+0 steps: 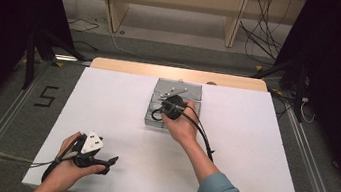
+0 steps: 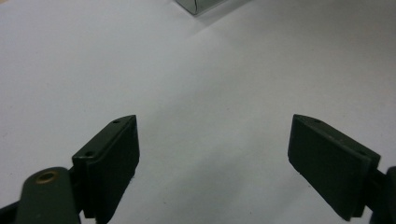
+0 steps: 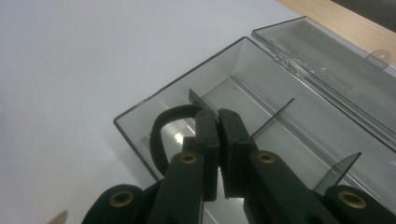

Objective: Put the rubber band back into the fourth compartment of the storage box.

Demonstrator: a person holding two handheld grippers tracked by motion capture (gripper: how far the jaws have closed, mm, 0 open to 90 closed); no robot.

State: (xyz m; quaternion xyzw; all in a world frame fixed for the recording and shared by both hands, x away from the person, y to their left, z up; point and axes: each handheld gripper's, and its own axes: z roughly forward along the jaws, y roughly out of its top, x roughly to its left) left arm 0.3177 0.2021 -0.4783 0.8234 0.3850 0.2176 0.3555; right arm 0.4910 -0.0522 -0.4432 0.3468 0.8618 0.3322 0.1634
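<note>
Clear grey plastic compartment box [image 1: 173, 107], lid open, sits mid-table towards the far edge of the white tabletop [image 1: 105, 112]. Left gripper [image 1: 107, 162] rests near the front edge, jaws spread wide, holding nothing. Right gripper [image 3: 218, 116] is inside the box, jaws pressed together on a thin dark divider strip [image 3: 200, 101] beside a black loop [image 3: 161, 135].

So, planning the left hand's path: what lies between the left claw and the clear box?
Nothing: in the high view, bare white table runs from the left claw to the clear box.
</note>
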